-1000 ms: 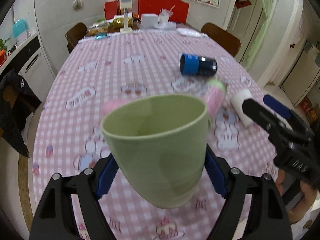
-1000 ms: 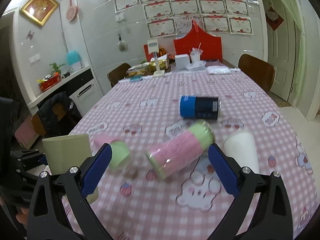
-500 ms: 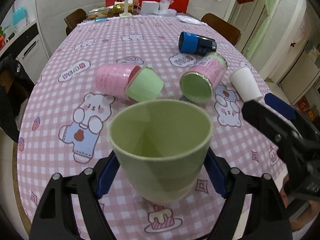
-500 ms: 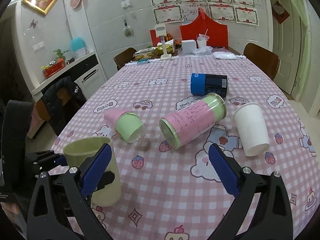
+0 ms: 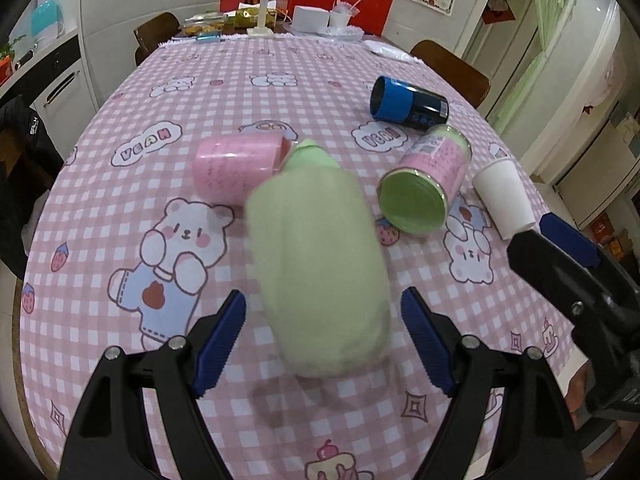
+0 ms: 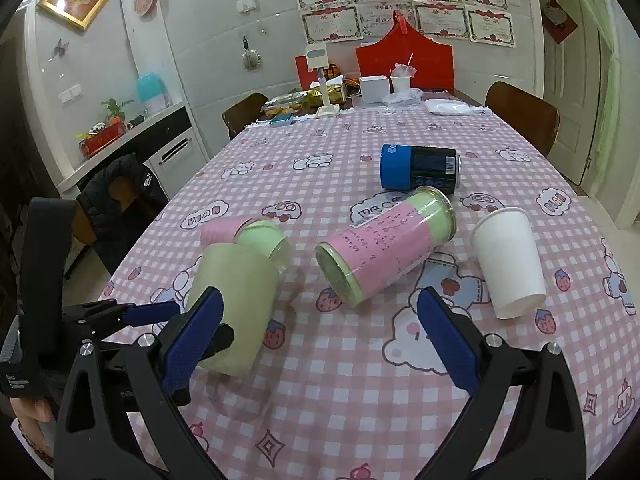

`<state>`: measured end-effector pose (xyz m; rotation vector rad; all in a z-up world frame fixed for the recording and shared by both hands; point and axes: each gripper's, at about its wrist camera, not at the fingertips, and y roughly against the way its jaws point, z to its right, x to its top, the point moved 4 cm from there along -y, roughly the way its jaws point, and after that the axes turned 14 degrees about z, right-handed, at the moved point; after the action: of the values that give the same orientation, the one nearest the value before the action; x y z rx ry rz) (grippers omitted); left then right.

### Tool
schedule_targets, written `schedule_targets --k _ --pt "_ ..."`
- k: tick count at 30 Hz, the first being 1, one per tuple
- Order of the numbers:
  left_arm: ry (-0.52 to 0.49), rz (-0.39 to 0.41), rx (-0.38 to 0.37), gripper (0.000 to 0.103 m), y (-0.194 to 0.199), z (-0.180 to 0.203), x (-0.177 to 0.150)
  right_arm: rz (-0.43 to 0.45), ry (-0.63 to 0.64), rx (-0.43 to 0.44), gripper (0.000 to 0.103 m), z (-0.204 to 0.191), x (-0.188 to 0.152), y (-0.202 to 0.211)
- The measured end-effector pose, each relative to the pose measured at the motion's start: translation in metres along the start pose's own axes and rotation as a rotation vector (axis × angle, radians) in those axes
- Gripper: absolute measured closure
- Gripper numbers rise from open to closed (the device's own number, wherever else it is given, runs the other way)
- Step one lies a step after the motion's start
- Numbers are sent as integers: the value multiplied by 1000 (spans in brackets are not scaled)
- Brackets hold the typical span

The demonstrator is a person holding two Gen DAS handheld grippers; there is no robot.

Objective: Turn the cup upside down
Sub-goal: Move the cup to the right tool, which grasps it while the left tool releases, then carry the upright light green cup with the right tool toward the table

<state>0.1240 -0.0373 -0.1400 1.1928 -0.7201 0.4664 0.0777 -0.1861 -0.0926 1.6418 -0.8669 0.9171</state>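
Note:
The pale green cup (image 5: 320, 268) is motion-blurred between the fingers of my left gripper (image 5: 324, 340). The jaws stand wider than the cup, with a gap on each side. In the right wrist view the cup (image 6: 234, 304) sits on the pink checked tablecloth (image 6: 360, 380) with its closed end up, leaning slightly, and the left gripper's fingers (image 6: 152, 312) are beside it. My right gripper (image 6: 316, 340) is open and empty above the cloth, right of the cup.
Lying on the table are a pink jar with green lid (image 5: 236, 168), a pink-labelled jar (image 5: 428, 184), a blue-and-black can (image 5: 408, 104) and a white paper cup (image 5: 504, 196). Boxes and clutter stand at the far end (image 6: 372, 88). Chairs surround the table.
The cup went from mouth-up in the left gripper to closed end up on the cloth. The left jaws have opened off it. The right gripper stayed open.

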Motion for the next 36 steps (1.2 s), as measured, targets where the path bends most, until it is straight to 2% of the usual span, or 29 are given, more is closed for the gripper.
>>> schedule_targets --k 3,7,13,18,26,30,36 --pt "13 17 -2 24 5 -7 1 -7 5 4 9 -4 0 -3" --pt "21 66 33 24 22 -24 4 -26 7 26 9 -14 3 -11" --pt "33 139 170 24 43 -64 9 -76 -5 77 9 -33 2 -31" --pt "47 147 223 24 43 -90 14 -153 -43 106 9 -42 -6 -54" --pt "46 141 244 24 30 -106 15 -205 -57 71 9 -45 -9 -74" --pt "31 129 237 24 19 -108 16 -274 -92 48 9 -40 -18 -92" --pt "25 107 223 24 7 -111 15 -313 -110 37 9 -39 -21 -104"
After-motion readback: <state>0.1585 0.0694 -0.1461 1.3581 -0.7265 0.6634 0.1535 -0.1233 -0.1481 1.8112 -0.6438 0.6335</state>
